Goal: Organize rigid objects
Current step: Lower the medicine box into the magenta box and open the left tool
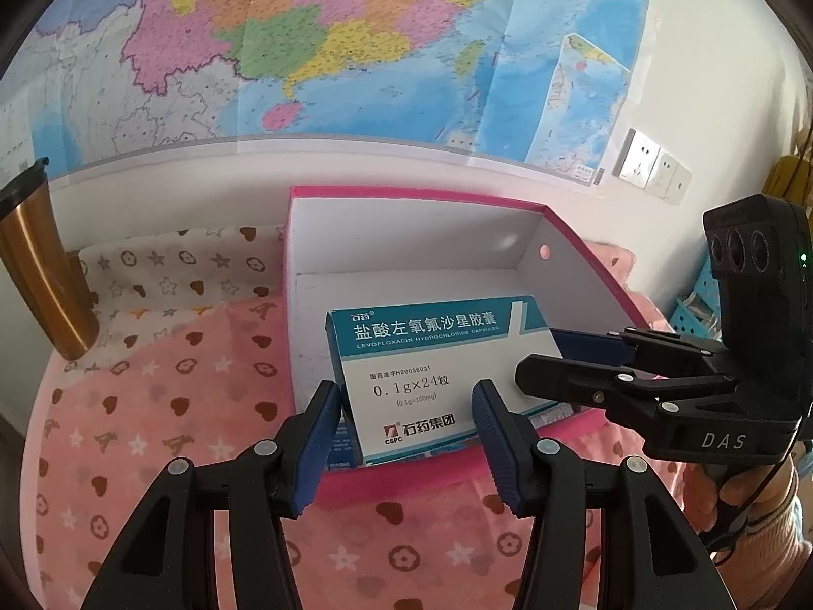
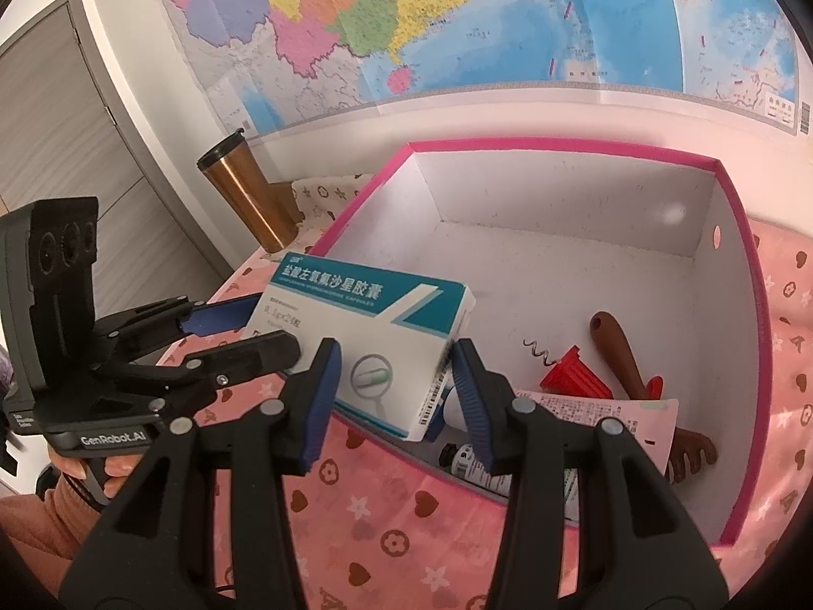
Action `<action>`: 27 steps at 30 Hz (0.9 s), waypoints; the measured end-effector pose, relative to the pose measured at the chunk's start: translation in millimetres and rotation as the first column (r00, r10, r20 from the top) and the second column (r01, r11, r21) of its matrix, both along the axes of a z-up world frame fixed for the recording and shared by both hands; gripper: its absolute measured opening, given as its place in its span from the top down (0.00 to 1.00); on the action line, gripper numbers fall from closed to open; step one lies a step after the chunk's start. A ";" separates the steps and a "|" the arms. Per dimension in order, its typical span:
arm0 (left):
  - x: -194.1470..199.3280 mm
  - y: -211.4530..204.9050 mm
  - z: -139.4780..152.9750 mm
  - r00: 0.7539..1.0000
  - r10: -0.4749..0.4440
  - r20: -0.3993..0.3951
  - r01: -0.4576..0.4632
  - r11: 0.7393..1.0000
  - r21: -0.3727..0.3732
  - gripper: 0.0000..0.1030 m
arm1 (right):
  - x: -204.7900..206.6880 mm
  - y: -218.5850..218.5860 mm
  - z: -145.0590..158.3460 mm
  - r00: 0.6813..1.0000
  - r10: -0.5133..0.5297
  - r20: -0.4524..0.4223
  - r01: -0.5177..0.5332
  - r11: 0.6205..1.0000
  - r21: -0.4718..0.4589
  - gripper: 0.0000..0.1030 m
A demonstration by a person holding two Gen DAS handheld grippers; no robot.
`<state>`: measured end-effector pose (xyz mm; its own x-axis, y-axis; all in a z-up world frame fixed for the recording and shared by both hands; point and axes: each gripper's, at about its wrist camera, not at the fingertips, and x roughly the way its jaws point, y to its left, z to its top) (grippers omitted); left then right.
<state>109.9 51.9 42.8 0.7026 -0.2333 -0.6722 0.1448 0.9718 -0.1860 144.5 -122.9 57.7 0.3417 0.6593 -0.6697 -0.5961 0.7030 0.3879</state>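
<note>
A white and teal medicine box (image 1: 432,381) (image 2: 371,340) hangs over the near edge of a pink-rimmed white box (image 1: 457,198) (image 2: 559,145). Both grippers are shut on the medicine box, each clamping one end between its blue pads. My left gripper (image 1: 406,406) shows at the left in the right wrist view (image 2: 239,330). My right gripper (image 2: 394,361) comes in from the right in the left wrist view (image 1: 549,361). Inside the pink box lie a brown wooden back scratcher (image 2: 622,356), a red corkscrew (image 2: 571,376), a pink leaflet (image 2: 610,417) and a small bottle (image 2: 472,462).
A gold travel mug (image 1: 40,274) (image 2: 249,198) stands at the left by the wall. The table wears a pink patterned cloth (image 1: 152,432) (image 2: 381,534). A map (image 1: 305,40) covers the wall behind, with wall sockets (image 1: 650,165) to its right. A blue basket (image 1: 696,305) sits far right.
</note>
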 end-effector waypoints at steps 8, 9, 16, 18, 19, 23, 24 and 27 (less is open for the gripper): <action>6.4 4.9 -5.8 1.000 0.016 -0.023 -0.016 1.000 0.004 0.48 | 6.8 8.8 -6.7 1.000 -0.001 -0.018 0.001 1.000 -0.007 0.53; 7.0 5.4 -6.3 1.000 0.017 -0.025 -0.017 1.000 0.005 0.48 | 7.4 9.4 -7.4 1.000 -0.001 -0.021 0.000 1.000 -0.008 0.53; 12.4 5.8 -10.5 0.999 0.020 -0.039 -0.019 1.000 0.014 0.48 | 11.8 12.9 -14.1 0.999 -0.001 -0.040 0.001 1.000 -0.016 0.53; 13.2 6.0 -10.7 0.999 0.020 -0.039 -0.019 1.000 0.014 0.48 | 13.4 14.2 -16.1 0.999 -0.002 -0.049 0.001 1.000 -0.021 0.53; 13.8 6.1 -10.8 0.999 0.020 -0.039 -0.020 1.000 0.013 0.48 | 14.1 14.7 -17.0 0.999 -0.003 -0.052 0.002 1.000 -0.023 0.53; 16.3 7.0 -10.6 0.999 0.022 -0.040 -0.022 1.000 0.011 0.48 | 15.8 16.4 -22.5 0.998 -0.006 -0.066 0.004 0.999 -0.033 0.53; 17.0 7.1 -10.6 0.999 0.023 -0.039 -0.023 1.000 0.010 0.48 | 16.0 16.7 -23.6 0.998 -0.007 -0.069 0.005 0.999 -0.035 0.53; 18.0 7.5 -10.7 0.999 0.027 -0.033 -0.027 1.000 0.006 0.48 | 16.8 18.7 -27.7 0.997 -0.007 -0.080 0.003 0.999 -0.047 0.53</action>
<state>127.9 59.4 32.1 0.6857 -0.2107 -0.6967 0.1125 0.9764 -0.1846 161.3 -104.2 29.9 0.2891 0.6248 -0.7253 -0.5605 0.7247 0.4008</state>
